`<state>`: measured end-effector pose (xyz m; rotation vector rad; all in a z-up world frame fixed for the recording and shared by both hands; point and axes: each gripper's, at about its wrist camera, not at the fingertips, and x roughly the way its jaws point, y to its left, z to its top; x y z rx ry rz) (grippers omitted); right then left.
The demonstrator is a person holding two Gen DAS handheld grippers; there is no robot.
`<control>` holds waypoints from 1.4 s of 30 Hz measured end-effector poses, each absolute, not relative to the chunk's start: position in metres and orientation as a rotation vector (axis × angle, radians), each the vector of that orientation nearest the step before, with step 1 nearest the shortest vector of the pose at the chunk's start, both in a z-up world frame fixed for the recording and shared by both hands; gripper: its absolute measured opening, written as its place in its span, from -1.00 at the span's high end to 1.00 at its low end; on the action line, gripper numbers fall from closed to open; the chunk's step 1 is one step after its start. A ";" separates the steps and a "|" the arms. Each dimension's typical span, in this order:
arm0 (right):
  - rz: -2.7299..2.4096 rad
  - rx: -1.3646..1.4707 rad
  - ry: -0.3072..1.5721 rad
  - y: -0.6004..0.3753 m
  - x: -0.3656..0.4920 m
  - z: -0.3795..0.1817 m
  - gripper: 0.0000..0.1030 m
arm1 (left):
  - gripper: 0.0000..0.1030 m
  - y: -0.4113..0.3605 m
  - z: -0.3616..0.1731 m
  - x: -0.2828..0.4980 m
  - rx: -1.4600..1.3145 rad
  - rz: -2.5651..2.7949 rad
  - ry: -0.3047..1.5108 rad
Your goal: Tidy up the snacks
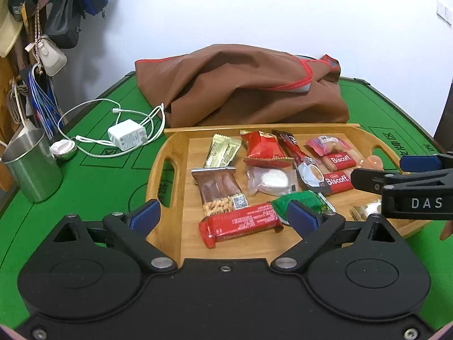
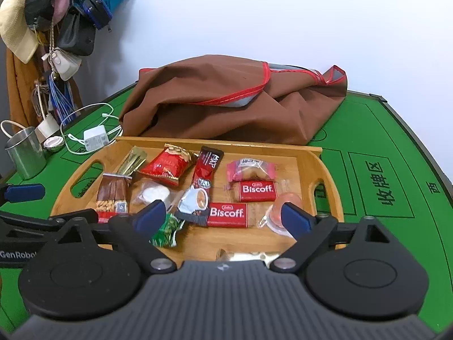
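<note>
- The long red foil-wrapped snack bar [image 1: 240,223] lies in the near part of the bamboo tray with cut-out handles [image 1: 170,153], straight ahead of the left gripper [image 1: 223,215], between its blue-padded jaws; its long axis runs roughly across the gap.
- Both pairs of jaws stand wide apart, holding nothing.
- The right gripper [image 2: 223,216] hovers further right, over the red Biscoff biscuit packet [image 2: 227,214]; the left looks nearer the bar.
- The green crinkled packet [image 1: 304,199] touches the bar's right end, partly hidden behind a jaw pad.
- Behind the tray, on the green felt worktop [image 1: 93,175], slumps a brown cloth bag with red trim [image 1: 246,90]; its opening is hard to make out.
</note>
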<state>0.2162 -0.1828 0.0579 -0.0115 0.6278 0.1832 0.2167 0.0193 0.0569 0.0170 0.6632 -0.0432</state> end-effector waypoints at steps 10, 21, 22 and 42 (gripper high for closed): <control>0.188 -0.022 0.625 -0.190 0.195 0.056 -0.98 | -0.87 0.020 0.055 0.194 -0.002 -0.051 0.661; 0.183 0.013 0.660 -0.203 0.167 0.043 -1.00 | -0.99 0.016 0.052 0.163 -0.019 -0.067 0.653; 0.183 0.014 0.663 -0.204 0.164 0.042 -1.00 | -0.99 0.016 0.051 0.160 -0.016 -0.066 0.653; 0.127 -0.010 0.702 -0.201 0.117 0.008 -1.00 | -0.99 0.010 0.015 0.128 -0.010 -0.023 0.709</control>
